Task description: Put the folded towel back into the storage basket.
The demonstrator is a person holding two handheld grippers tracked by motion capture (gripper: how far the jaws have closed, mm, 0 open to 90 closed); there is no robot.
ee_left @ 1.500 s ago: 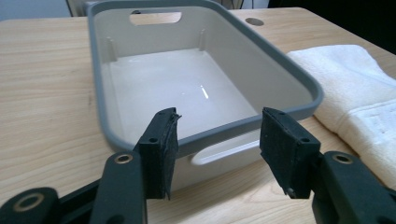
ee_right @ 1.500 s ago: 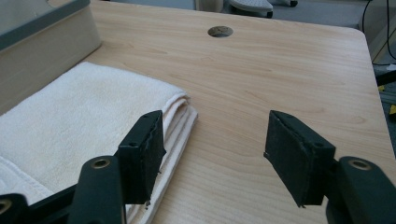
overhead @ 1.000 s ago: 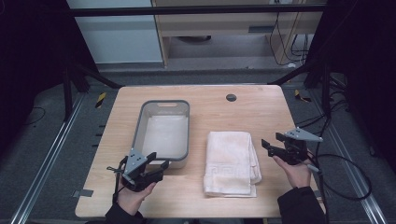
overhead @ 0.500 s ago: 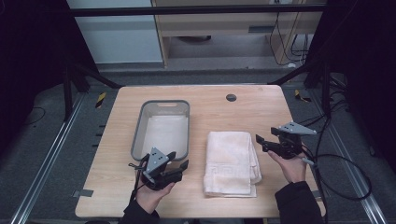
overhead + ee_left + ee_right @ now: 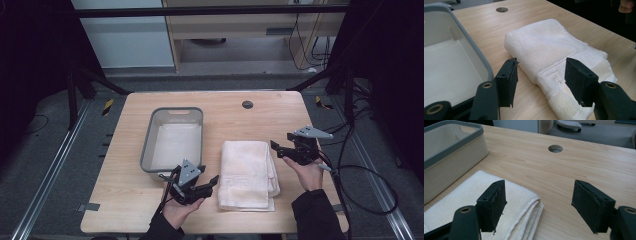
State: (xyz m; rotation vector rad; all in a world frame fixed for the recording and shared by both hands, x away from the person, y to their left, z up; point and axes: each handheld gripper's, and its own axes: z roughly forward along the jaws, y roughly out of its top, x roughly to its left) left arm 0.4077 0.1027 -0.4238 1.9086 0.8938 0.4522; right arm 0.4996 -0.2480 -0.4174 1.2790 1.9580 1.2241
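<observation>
A folded white towel (image 5: pixel 248 172) lies on the wooden table, right of a grey tub (image 5: pixel 148 142). My left gripper (image 5: pixel 212 181) is low at the towel's near left edge, open. In the left gripper view its jaws (image 5: pixel 541 68) straddle the towel's (image 5: pixel 549 45) banded end without touching it, the tub (image 5: pixel 474 47) to their left. My right gripper (image 5: pixel 275 146) hovers at the towel's far right corner. Its jaws (image 5: pixel 540 188) have just been opening and stand open above the towel's (image 5: pixel 516 192) folded corner, with nothing pressed between them.
The tub (image 5: pixel 454 152) holds a white liner or cloth on its bottom. A round cable hole (image 5: pixel 247 104) sits in the table beyond the towel. Cables trail off the table's right edge (image 5: pixel 325 165). Bare wood surrounds the towel.
My left gripper has slid right from the table's near left area to the towel's edge. The right gripper has drifted left toward the towel's corner and its jaws have spread.
</observation>
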